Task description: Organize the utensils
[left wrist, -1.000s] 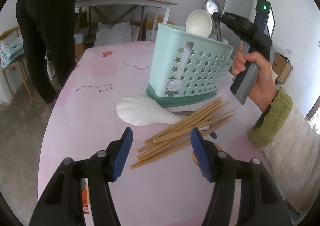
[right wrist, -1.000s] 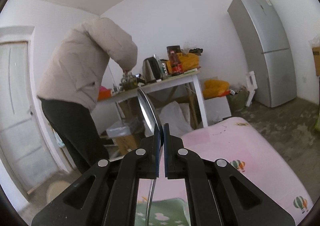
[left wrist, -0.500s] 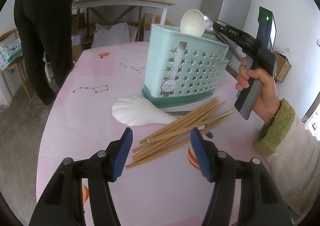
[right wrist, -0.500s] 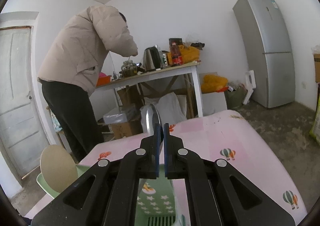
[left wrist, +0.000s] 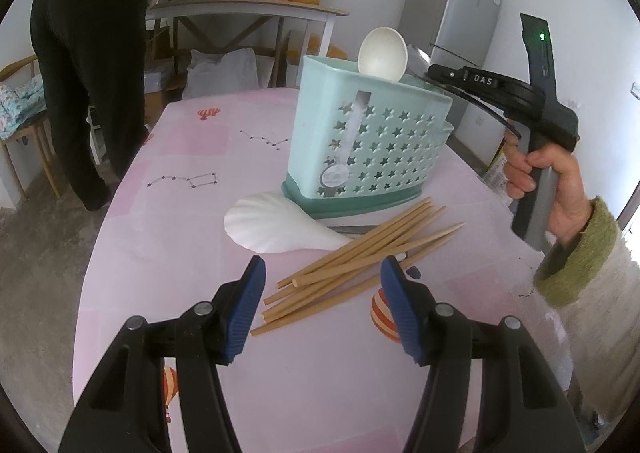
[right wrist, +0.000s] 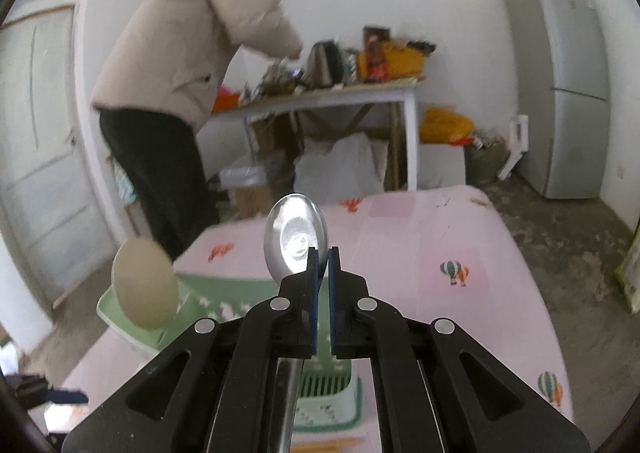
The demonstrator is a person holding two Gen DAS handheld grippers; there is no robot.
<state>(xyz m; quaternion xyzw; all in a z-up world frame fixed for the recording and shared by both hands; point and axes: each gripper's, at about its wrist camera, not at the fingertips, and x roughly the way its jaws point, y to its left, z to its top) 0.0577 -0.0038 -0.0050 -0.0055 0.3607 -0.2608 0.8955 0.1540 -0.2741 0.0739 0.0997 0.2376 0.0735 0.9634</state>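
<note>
1. the right hand-held gripper (right wrist: 323, 253) is nearly closed, the metal spoon (right wrist: 295, 239) beside its left pad, above the green basket (left wrist: 368, 141).
2. the left hand-held gripper (left wrist: 322, 277) is released above the chopsticks (left wrist: 360, 253) on the pink surface (left wrist: 192, 253).

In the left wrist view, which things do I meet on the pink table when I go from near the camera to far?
left gripper → bamboo chopsticks → white rice paddle → green star-pattern utensil holder with a white spoon standing in it.
</note>
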